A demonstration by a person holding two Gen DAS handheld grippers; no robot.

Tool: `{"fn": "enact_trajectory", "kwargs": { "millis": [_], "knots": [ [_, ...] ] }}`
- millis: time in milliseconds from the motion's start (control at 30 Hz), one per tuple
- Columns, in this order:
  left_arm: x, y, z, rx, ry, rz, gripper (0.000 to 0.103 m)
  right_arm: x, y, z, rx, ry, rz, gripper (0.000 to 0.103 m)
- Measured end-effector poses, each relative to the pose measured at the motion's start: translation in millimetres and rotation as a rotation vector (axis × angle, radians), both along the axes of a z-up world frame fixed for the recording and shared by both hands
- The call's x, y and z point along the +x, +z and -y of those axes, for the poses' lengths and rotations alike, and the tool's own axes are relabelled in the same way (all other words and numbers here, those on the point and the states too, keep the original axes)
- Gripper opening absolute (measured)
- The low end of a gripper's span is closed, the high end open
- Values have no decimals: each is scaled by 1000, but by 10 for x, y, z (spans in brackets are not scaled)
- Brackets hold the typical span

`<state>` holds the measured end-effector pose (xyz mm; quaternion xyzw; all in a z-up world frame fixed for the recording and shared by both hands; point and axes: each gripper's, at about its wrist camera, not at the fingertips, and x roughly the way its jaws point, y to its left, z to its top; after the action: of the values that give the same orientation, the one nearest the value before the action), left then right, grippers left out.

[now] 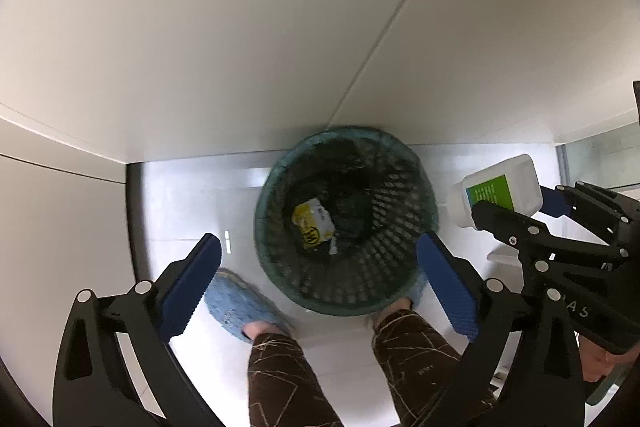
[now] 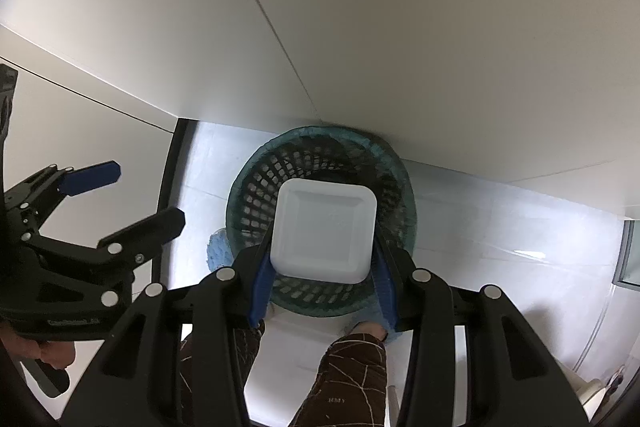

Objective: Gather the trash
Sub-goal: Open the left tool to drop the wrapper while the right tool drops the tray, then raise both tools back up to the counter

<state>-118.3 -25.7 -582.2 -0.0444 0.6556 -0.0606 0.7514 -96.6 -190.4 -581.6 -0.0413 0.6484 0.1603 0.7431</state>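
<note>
One mesh wastebasket, dark green, round, standing on pale floor tiles close against the foot of a white cabinet front. One yellow printed packet lies at its bottom, beside dark crumpled matter too dim to identify.

One white plastic bottle with a green label, square in section, seen bottom-on in the right wrist view.

Two blue fuzzy slippers on the person's feet, one at the near left of the basket, the other partly hidden under its near right rim. Two legs in brown patterned trousers.

Edges and room: the basket's far rim sits against the cabinet base; a dark vertical strip bounds the floor at left. Open tile lies to the right of the basket, reaching a glass-framed panel at far right.

Left gripper: jaws spread wide, nothing between them, the blue pads standing either side of the basket mouth, hovering above it.

Right gripper: jaws partly closed, both blue pads pressed on opposite sides of the bottle, which hangs directly over the basket opening, clear of its rim.
</note>
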Motion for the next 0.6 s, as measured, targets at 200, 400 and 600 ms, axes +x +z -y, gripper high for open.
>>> {"fn": "enact_trajectory", "kwargs": {
  "millis": [200,400,600],
  "knots": [
    [30,4,-76,18,0,-20,97,16,-36,-41,-4,-3,1,54],
    [47,26,-86,20,-6,-36,94,8,3,-9,-27,-8,10,70],
    [27,200,-110,16,11,-34,94,-21,222,59,-44,-19,37,80]
  ]
}}
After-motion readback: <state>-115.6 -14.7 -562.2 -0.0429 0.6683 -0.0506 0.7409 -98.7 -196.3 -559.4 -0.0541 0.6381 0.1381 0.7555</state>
